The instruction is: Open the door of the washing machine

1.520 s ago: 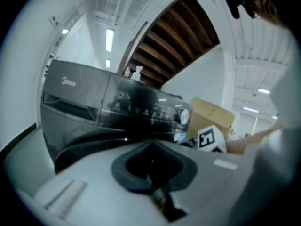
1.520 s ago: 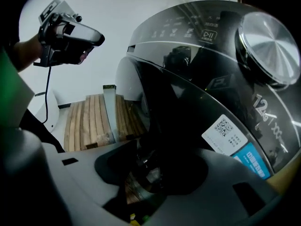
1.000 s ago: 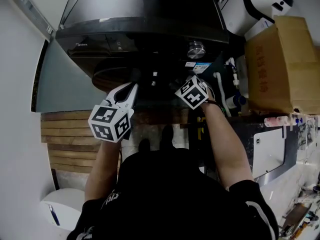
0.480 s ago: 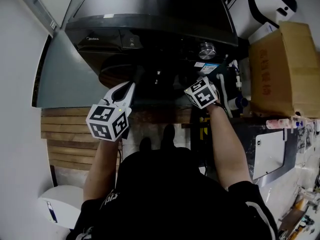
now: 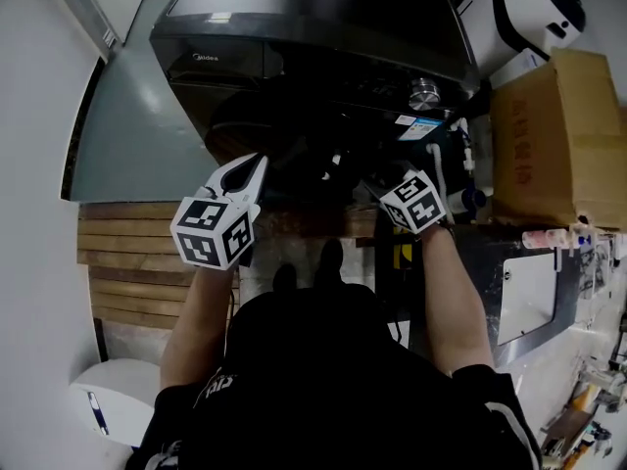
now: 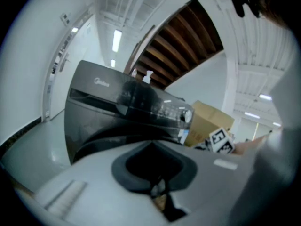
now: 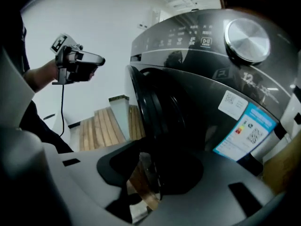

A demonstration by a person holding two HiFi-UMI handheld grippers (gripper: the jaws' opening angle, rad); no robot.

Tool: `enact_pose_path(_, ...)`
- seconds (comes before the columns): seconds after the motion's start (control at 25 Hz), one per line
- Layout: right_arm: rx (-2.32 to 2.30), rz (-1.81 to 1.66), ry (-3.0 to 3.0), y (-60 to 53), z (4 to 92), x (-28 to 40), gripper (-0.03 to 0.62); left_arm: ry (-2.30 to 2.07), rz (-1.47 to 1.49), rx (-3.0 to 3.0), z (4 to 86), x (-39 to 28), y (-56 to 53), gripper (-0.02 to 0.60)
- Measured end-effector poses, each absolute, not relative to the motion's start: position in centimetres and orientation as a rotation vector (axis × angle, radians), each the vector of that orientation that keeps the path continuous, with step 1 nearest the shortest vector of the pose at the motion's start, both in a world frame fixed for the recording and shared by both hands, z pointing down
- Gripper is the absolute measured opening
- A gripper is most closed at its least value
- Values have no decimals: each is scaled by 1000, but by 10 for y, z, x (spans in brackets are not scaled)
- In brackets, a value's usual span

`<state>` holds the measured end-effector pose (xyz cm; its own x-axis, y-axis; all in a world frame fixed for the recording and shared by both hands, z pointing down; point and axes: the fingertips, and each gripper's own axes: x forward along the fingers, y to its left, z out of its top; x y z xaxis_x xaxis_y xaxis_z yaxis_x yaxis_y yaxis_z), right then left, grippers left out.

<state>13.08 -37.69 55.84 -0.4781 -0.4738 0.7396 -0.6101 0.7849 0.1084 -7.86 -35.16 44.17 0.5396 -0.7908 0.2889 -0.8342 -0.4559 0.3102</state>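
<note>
The dark front-loading washing machine (image 5: 294, 37) fills the top of the head view, and its round door (image 5: 284, 130) stands a little ajar. My right gripper (image 5: 370, 172) is at the door's right edge. In the right gripper view the door's rim (image 7: 157, 126) runs between the jaws of my right gripper (image 7: 148, 185), which are closing on it. My left gripper (image 5: 257, 166) hangs in the air to the left of the door, shut and holding nothing. In its own view my left gripper (image 6: 159, 192) points at the machine (image 6: 108, 107).
A silver dial (image 5: 423, 91) and a blue label (image 5: 413, 125) sit at the machine's right front corner. A cardboard box (image 5: 549, 135) stands to the right, with hoses (image 5: 453, 179) between it and the machine. Wooden slats (image 5: 127, 262) lie at the left, and a white bin (image 5: 108, 409) at the lower left.
My right gripper has moved right and toward me along with the door's edge. The left gripper stays shut and has shifted only a little.
</note>
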Motion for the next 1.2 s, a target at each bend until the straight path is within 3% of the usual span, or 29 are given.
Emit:
enact_pose_path(0.32,983,196,-2166,-322,559,111,145,-1305,145,2405,442,-64,-325,20)
enact_pose_path(0.72,918,281,-2293,-243,554,80,112,-1273,205,2393,451,-29,-293,214)
enact_pose_path(1.0,852,296,-2421,-177,545,68,115,-1364,284,2323,471,-22,-253,296)
enact_pose_path(1.2,882,301,-2452,-130,535,75,115,-1402,268,2260,479,-35,-220,308)
